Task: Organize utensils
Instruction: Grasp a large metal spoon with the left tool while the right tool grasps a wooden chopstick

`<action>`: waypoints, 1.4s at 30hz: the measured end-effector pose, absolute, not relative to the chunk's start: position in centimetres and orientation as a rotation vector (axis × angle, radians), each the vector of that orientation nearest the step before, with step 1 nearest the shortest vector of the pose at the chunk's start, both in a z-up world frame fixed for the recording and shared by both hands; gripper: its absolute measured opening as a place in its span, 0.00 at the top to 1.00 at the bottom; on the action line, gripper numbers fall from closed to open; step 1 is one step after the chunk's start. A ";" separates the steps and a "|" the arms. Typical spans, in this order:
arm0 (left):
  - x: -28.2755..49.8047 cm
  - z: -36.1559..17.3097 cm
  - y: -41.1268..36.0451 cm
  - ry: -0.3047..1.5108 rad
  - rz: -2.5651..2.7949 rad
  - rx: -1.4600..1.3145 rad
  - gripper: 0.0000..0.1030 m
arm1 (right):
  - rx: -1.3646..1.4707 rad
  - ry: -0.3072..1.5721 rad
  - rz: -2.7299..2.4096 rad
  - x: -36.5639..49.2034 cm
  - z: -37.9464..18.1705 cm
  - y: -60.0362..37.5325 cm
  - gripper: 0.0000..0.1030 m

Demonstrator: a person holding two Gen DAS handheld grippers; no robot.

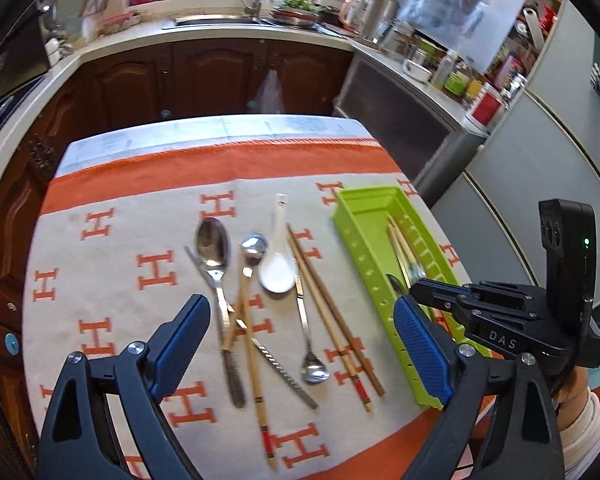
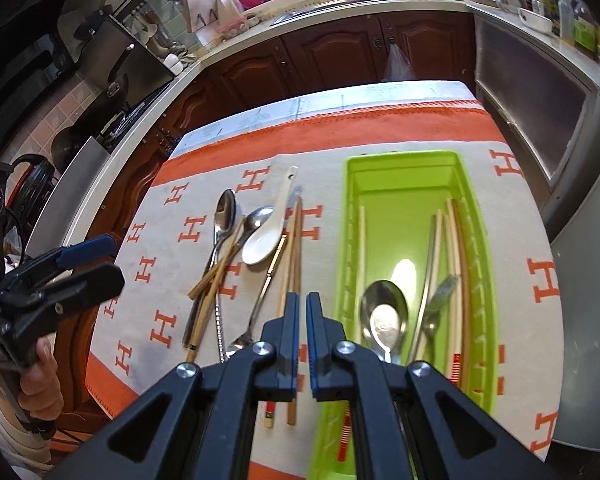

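Chopsticks (image 2: 296, 248) just left of green tray (image 2: 482, 240): right gripper (image 2: 302, 344) clenched, empty, must release first; left gripper (image 1: 300, 344) released.

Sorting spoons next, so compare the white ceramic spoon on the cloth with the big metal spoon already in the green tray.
The white ceramic spoon is short, matte, deep-bowled; the big metal spoon is shiny, with a wider oval bowl. The white one lies loose on the cloth beside chopsticks; the metal one sits inside the green tray. The white spoon's handle points away, the metal spoon's toward the camera. Both lie bowl-up.
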State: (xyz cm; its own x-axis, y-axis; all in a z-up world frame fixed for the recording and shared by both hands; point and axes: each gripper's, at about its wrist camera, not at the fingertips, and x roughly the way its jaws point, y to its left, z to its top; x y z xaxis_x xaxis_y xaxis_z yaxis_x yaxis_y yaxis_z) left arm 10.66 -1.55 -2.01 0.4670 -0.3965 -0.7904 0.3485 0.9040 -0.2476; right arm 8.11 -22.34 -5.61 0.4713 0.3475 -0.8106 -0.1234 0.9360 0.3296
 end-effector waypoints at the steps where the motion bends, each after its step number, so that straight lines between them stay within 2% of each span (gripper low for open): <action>1: 10.8 -1.9 -0.8 0.980 -0.437 -0.056 0.11 | 0.232 1.048 0.299 8.4 -5.5 -21.8 0.97; 7: 12.3 -2.3 3.4 0.968 -0.338 -0.100 0.12 | 0.241 1.074 0.348 10.6 -5.2 -19.0 0.97; 9: 12.9 -2.8 4.4 0.969 -0.315 -0.109 0.19 | 0.254 1.086 0.366 11.5 -5.3 -18.2 0.96; 11: 13.6 -3.8 5.3 0.991 -0.309 -0.119 0.33 | 0.265 1.102 0.381 12.5 -5.6 -17.2 0.96; 15: 14.7 -6.3 5.7 1.043 -0.308 -0.131 0.52 | 0.285 1.127 0.388 14.3 -6.5 -15.9 0.80; 17: 15.1 -7.5 5.6 1.069 -0.316 -0.136 0.68 | 0.295 1.139 0.379 15.5 -7.1 -15.5 0.79; 20: 15.9 -9.4 5.3 1.106 -0.336 -0.149 0.81 | 0.293 1.154 0.357 17.0 -7.9 -15.2 0.79; 28: 17.0 -12.6 3.8 1.161 -0.392 -0.141 0.90 | 0.301 1.252 0.441 17.6 -10.4 -12.4 0.79; 38: 17.7 -14.4 2.6 1.191 -0.422 -0.126 0.91 | 0.300 1.345 0.432 16.8 -14.3 -10.6 0.80; 39: 17.8 -14.7 2.5 1.200 -0.421 -0.128 0.91 | 0.304 1.342 0.433 16.8 -14.3 -10.6 0.83; 40: 17.9 -14.7 2.4 1.204 -0.420 -0.131 0.91 | 0.309 1.338 0.439 16.8 -14.4 -10.5 0.92; 42: 18.0 -15.1 2.3 1.217 -0.421 -0.136 0.91 | 0.319 1.327 0.440 16.7 -14.4 -10.6 0.92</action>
